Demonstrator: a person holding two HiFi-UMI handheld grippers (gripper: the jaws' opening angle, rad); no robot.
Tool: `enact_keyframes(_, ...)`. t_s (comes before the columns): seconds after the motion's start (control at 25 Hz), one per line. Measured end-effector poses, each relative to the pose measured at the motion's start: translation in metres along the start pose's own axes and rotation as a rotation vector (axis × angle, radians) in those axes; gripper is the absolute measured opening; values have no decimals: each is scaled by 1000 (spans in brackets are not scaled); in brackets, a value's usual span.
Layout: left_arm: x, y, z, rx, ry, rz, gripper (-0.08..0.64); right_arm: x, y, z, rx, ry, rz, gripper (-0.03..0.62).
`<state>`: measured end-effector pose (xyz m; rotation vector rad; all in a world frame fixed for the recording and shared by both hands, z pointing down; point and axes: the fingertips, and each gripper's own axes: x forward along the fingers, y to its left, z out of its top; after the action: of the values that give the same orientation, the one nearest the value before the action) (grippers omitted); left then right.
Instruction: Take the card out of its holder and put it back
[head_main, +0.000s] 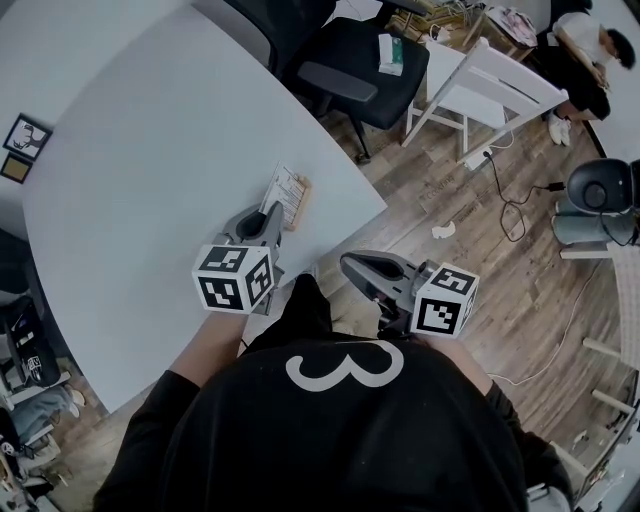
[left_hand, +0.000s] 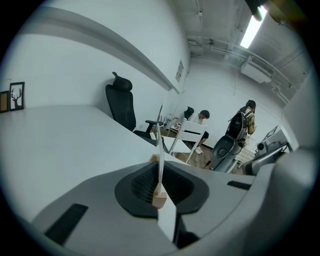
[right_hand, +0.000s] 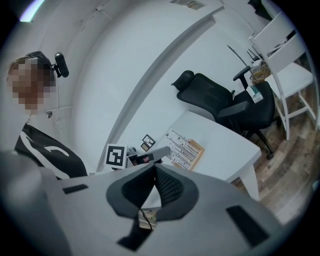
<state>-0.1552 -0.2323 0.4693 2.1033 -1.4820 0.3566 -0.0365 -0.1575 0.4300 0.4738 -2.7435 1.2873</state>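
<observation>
The jaws of our left gripper pinch the card, upright in its wooden holder close to the tabletop's front edge. Our right gripper has its jaws together, empty. Pulling askew, we could drag the unheld holder along.

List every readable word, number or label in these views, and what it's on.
"3": large white numeral on the person's black shirt, head view.
Print on the card: rows of lines, too small to read in any view.
Print on the box lying on the black chair: too small and blurred to read.
The marker cubes carry square patterns only, no text.
</observation>
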Motion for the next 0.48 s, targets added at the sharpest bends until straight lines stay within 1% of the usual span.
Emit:
enact_keyframes(0.24,-3,0,-1,-2,2,6,26,-8,5,-6,16,0,1,8)
enact_keyframes(0.48,-7,0,6,-2,-18,6,26,-12,11,-7,12,-9,10,8)
